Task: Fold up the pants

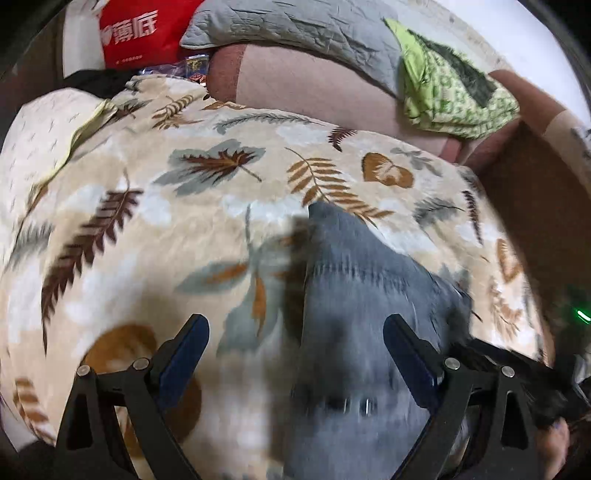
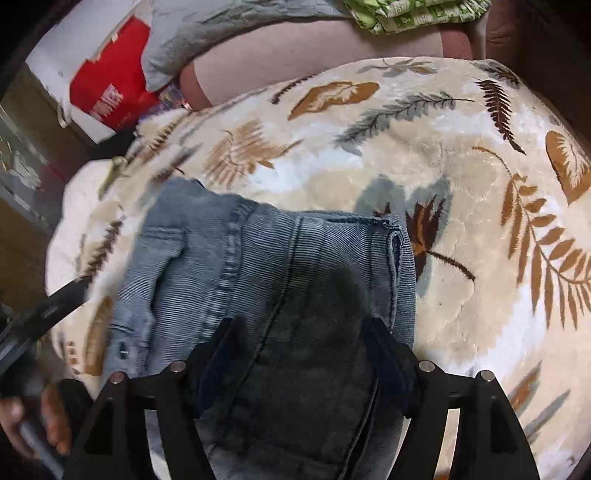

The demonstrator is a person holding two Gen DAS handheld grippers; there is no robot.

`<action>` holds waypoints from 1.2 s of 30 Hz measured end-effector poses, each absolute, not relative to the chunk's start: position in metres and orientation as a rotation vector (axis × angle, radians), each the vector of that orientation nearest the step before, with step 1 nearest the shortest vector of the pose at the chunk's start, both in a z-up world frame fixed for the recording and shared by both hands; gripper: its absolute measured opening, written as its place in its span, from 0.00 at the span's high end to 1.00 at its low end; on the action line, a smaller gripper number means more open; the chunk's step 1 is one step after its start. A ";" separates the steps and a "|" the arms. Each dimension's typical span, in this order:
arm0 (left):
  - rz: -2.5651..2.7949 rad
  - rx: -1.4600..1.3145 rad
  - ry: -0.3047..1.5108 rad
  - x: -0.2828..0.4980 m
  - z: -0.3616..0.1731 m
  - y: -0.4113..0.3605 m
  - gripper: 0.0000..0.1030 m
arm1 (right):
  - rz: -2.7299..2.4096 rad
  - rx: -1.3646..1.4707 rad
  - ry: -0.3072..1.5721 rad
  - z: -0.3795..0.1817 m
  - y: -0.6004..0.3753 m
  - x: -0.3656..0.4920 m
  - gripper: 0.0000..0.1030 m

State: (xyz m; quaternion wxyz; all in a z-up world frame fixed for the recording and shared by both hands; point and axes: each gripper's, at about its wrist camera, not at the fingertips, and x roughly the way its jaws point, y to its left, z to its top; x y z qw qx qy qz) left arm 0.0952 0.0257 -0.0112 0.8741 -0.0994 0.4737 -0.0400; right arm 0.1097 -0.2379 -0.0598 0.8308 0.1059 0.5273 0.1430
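Note:
The pants are blue-grey jeans, folded into a bundle on a cream blanket with a leaf print. In the left wrist view the pants are blurred and run from the centre down under the gripper. My left gripper is open, its jaws wide apart just above the blanket, with the pants' edge between them. My right gripper is open, hovering right over the near part of the pants, jaws apart on either side of the seam. Neither holds anything.
A red and white box and a grey quilted pillow lie at the back. A green patterned cloth sits on a pink-brown sofa. The left tool's body and a hand show at left.

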 end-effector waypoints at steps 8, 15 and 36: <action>0.010 -0.046 1.160 0.118 -0.068 0.006 0.06 | 0.222 0.158 1.176 -0.078 -0.257 0.133 0.15; -0.162 -0.240 1.024 0.085 -0.020 0.039 0.06 | 0.315 0.460 1.061 -0.047 -0.303 0.109 0.13; -0.465 -0.622 1.270 0.107 -0.085 0.045 0.58 | 0.477 0.746 1.259 -0.101 -0.302 0.115 0.25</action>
